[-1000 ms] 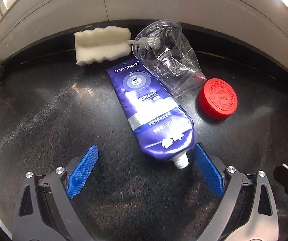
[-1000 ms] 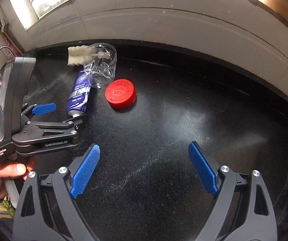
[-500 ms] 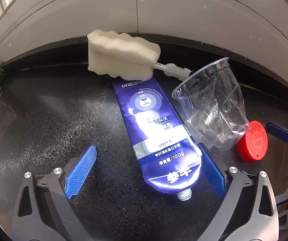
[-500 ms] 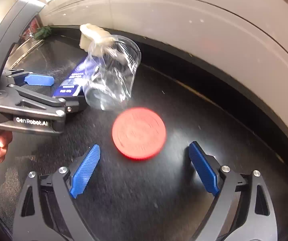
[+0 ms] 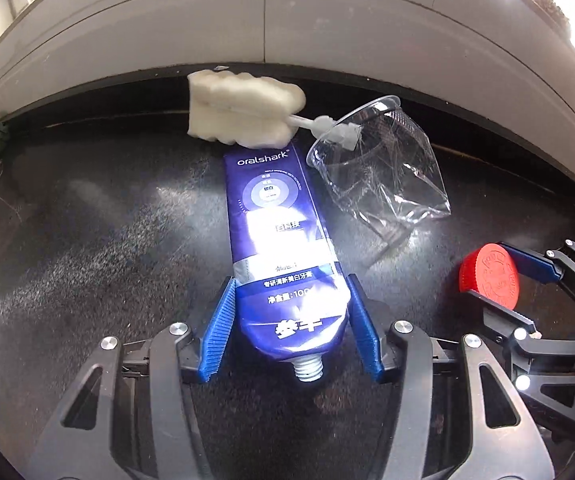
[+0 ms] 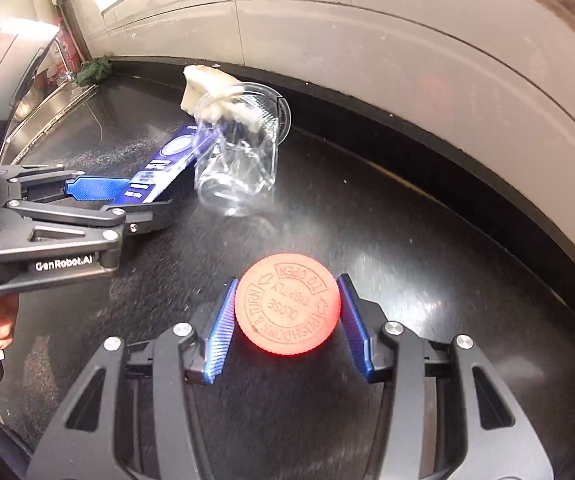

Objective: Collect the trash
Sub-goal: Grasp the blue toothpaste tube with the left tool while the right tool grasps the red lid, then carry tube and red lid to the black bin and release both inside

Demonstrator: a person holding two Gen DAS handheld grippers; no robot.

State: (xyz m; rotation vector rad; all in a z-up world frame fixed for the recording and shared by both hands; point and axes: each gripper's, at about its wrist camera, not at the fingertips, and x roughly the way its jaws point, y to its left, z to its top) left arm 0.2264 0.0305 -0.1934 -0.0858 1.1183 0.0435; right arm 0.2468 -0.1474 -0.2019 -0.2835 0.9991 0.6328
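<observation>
1. Left wrist view: left gripper (image 5: pixel 291 322) straddles the lower end of the blue toothpaste tube (image 5: pixel 277 240), which lies flat on the black counter (image 5: pixel 87 248). Jaws closing, tube between them; blue pads sit right at its edges. Firm pressing I cannot confirm.
2. Tube, judged: light, soft-walled, glossy, likely to buckle or slide. The stiffer shoulder near the uncapped threaded neck (image 5: pixel 307 368) looks the best hold.
3. Right wrist view: right gripper (image 6: pixel 287 318) brackets the red cap (image 6: pixel 287 304) on the counter near the front. Jaws closing, cap between them; a thin gap shows at each side, so not clamped yet.
4. Cap, judged: rigid, light, ribbed rim gives purchase. Take it across the diameter.
5. Clear plastic cup (image 5: pixel 379 168) lies on its side, crumpled, just right of the tube. Thin and springy by its look. White sponge brush (image 5: pixel 243 114) is soft; its handle reaches the cup's mouth.
6. Hard to read: glare washes out the tube's mid label; whether the brush handle goes inside the cup; no bin in either view.
</observation>
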